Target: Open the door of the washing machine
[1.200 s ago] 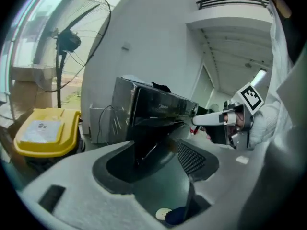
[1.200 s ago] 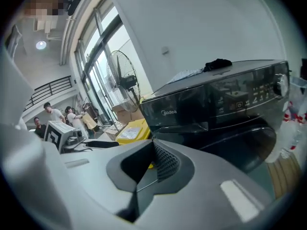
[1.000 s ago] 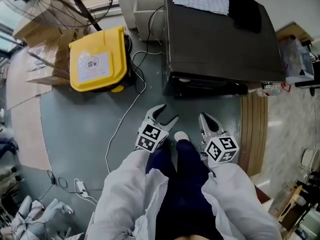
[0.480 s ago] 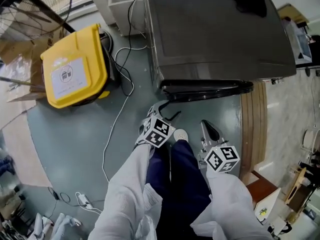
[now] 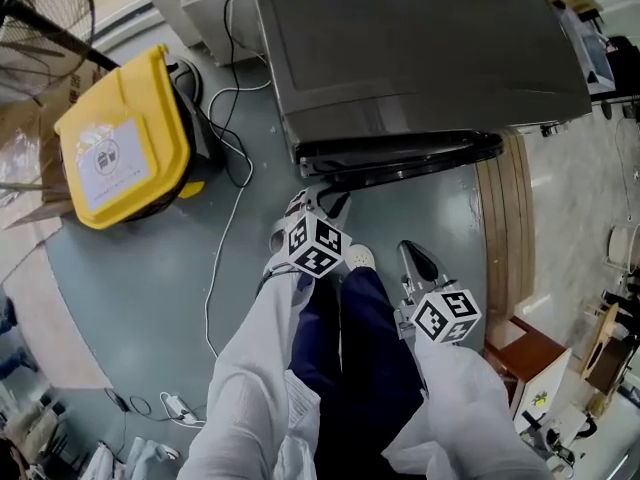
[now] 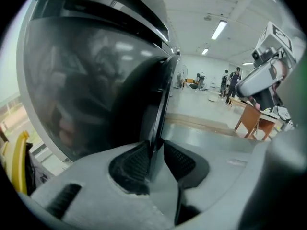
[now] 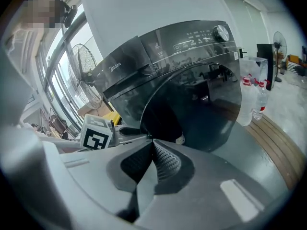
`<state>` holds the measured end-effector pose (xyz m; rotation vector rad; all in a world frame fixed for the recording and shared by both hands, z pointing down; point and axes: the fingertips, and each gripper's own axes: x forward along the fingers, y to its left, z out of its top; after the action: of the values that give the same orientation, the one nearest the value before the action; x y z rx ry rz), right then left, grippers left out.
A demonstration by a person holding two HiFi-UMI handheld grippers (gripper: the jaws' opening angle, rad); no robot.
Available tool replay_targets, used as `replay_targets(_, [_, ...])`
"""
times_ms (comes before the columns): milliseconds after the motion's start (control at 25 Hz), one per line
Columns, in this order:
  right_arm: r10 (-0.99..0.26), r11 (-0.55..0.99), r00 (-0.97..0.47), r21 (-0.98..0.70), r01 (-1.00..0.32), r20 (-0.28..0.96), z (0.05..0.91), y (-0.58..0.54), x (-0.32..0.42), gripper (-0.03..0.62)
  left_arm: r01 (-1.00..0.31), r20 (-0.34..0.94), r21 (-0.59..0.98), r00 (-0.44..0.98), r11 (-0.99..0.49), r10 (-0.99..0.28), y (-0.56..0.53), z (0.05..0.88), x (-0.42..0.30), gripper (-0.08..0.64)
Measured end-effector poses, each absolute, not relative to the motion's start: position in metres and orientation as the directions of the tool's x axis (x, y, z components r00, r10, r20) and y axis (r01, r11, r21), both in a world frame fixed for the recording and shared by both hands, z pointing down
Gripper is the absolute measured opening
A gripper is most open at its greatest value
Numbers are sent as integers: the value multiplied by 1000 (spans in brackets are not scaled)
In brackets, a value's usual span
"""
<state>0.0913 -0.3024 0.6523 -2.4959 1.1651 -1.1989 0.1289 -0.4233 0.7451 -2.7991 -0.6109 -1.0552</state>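
So where does the door (image 5: 400,156) sit from the jaws?

Right between the pair on the left gripper (image 6: 154,159). Its thin dark edge (image 6: 160,109) runs upright, leaning slightly, and the jaws are closing on it, with the pads against both faces as far as I can see.

And the other hand?

The right gripper (image 7: 152,159) hangs nearer the person and off to the right, apart from the door, jaws pressed together on nothing. Left is clearly the nearer one.

Which way would the pull go?

My guess is back toward the person, swinging the door off the front of the washing machine (image 5: 420,48).

Anything in the way?

The person's legs (image 5: 350,338) and a white shoe (image 5: 360,259) are just behind the left gripper, so the swing looks tight. A white cable (image 5: 228,238) trails on the floor to the left, and a yellow bin (image 5: 120,153) stands well apart beyond it. Some bottles (image 7: 249,97) stand beside the machine on the right.
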Motion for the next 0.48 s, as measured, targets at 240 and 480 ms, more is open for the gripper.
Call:
replay_targets(240, [-691, -701, 392, -430, -569, 606, 653, -295, 78, 9, 391, 656, 74, 674, -918, 340, -421, 744, 123, 81])
replay_targets(480, [-677, -723, 414, -446, -528, 608, 645, -286, 70, 9, 411, 668, 91, 651, -907, 362, -406, 744, 106, 80])
